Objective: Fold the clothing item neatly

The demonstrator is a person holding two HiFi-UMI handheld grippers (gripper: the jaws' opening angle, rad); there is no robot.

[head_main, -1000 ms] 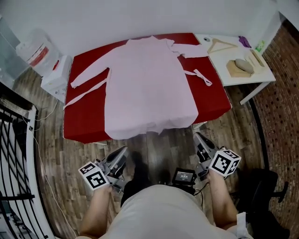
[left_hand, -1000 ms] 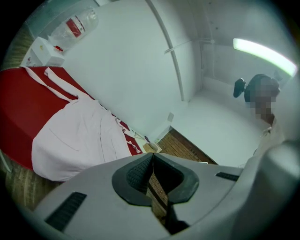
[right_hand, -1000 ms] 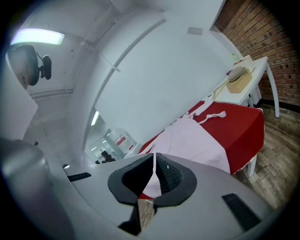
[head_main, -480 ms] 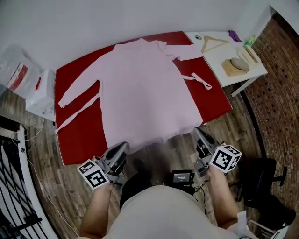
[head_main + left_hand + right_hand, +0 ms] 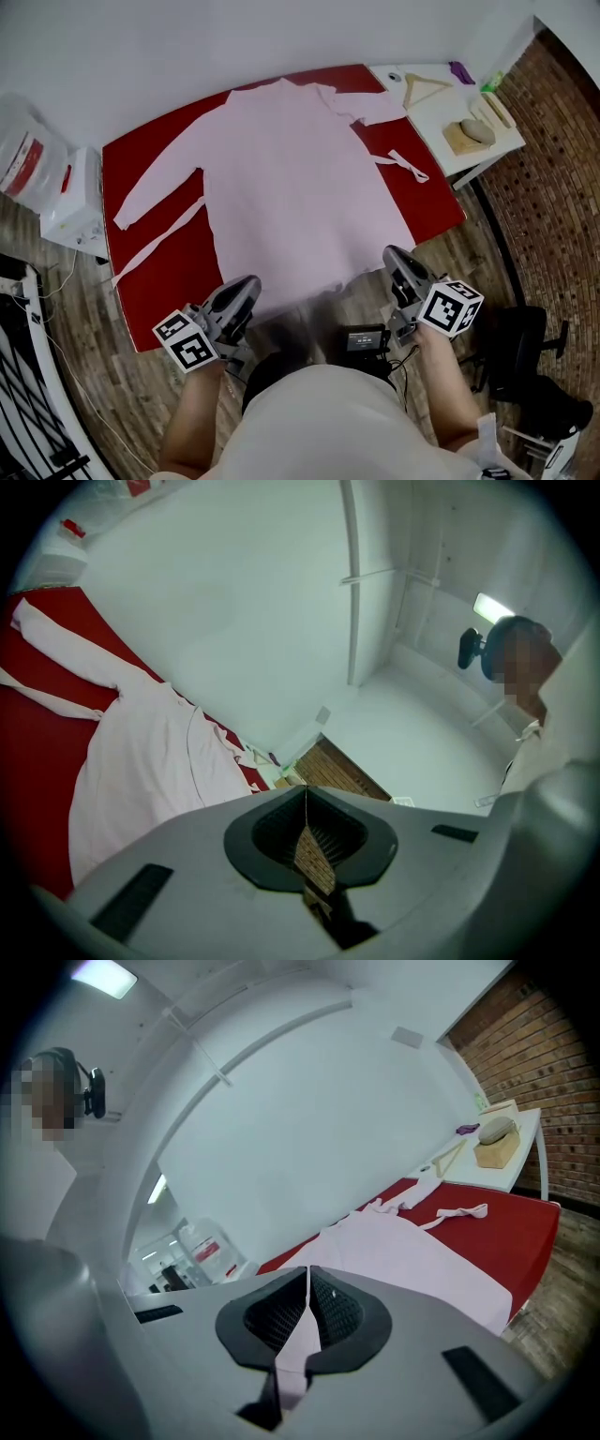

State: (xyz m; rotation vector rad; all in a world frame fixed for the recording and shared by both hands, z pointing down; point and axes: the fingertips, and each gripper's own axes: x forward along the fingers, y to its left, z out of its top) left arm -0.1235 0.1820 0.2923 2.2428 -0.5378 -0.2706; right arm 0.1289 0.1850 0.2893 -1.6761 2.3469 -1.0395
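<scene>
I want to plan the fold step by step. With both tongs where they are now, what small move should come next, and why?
Probably open both tongs and reach forward to the near hem of the pink robe. The left tongs and right tongs are shut and empty, close to the front edge of the red table, while the robe lies spread flat, not yet folded.

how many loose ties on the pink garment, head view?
2. One tie lies on the red cover left of the garment; the other at its right edge. Any underneath would be hidden.

Pale pink robe (image 5: 291, 178) flat on red table (image 5: 178, 258)
</scene>
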